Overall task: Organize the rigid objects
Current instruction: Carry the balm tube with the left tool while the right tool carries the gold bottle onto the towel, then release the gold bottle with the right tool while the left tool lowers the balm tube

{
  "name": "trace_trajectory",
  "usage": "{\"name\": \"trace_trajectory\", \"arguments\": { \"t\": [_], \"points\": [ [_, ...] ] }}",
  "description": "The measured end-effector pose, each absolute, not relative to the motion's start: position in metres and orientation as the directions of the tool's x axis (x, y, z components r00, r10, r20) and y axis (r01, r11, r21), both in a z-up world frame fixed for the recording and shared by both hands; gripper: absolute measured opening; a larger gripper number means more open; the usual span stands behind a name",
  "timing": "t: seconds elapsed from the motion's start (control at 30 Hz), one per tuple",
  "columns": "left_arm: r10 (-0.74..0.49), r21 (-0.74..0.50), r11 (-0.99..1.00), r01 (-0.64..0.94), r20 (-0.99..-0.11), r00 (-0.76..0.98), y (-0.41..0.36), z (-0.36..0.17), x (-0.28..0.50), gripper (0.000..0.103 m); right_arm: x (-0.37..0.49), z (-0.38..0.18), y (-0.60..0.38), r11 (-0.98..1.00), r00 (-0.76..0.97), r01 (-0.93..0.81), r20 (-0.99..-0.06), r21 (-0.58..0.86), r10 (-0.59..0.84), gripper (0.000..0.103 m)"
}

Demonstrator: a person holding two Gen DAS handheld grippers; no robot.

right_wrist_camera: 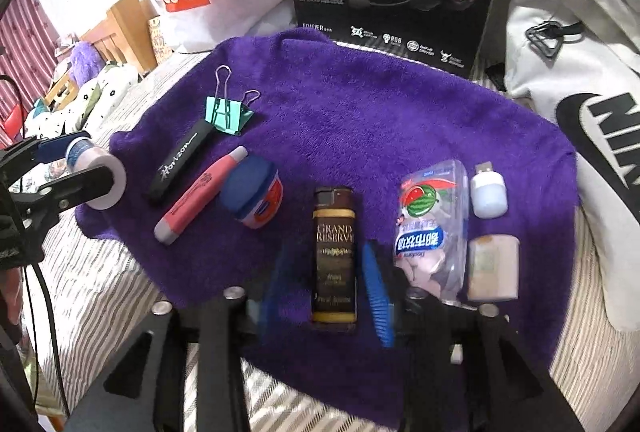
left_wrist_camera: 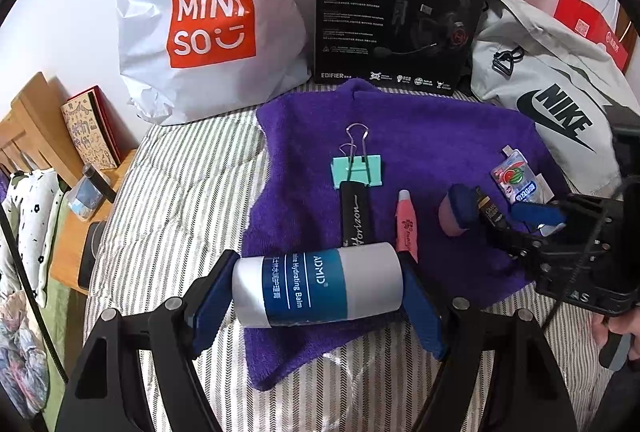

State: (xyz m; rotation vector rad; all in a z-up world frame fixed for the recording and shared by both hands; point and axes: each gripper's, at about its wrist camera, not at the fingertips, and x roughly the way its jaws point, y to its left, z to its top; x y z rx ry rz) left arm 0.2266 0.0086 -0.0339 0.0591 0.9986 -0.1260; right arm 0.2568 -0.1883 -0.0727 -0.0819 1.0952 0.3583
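Left gripper: fingers pinching balm tube endwise, lower centre; rigid, smooth, likely slippery. Right gripper: fingers spread, flanking lighter on purple towel; light, hard, best taken by long sides.

Your right gripper straddles the Grand Reserve lighter on the purple towel, blue fingers apart at either side, not touching it.
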Motion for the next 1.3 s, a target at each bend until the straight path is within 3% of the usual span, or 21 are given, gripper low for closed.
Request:
{"name": "trace_trajectory", "arguments": {
  "t": [0.07, 0.27, 0.83, 1.3],
  "points": [
    [-0.079, -0.005, 0.991, 0.137, -0.839, 0.539, 0.005, -0.032, 0.225, 0.077, 0.251, -0.067, -0.192, 0.941, 0.422, -0.323, -0.875, 0.097, 0.235, 0.051],
    [-0.092, -0.003, 0.987, 0.162, -0.835, 0.543, -0.013, -0.026, 0.221, 0.077, 0.234, -0.047, -0.208, 0.947, 0.454, -0.310, -0.863, 0.083, 0.224, 0.055],
    [-0.143, -0.009, 0.968, 0.250, -0.840, 0.523, -0.074, -0.029, 0.233, 0.077, 0.180, -0.036, -0.285, 0.982, 0.506, -0.153, -0.846, 0.107, 0.171, 0.056],
    [-0.102, 0.033, 0.962, 0.270, -0.877, 0.470, -0.102, -0.058, 0.241, 0.077, 0.153, -0.023, -0.311, 0.984, 0.537, -0.113, -0.824, 0.139, 0.178, 0.056]
  ]
}}
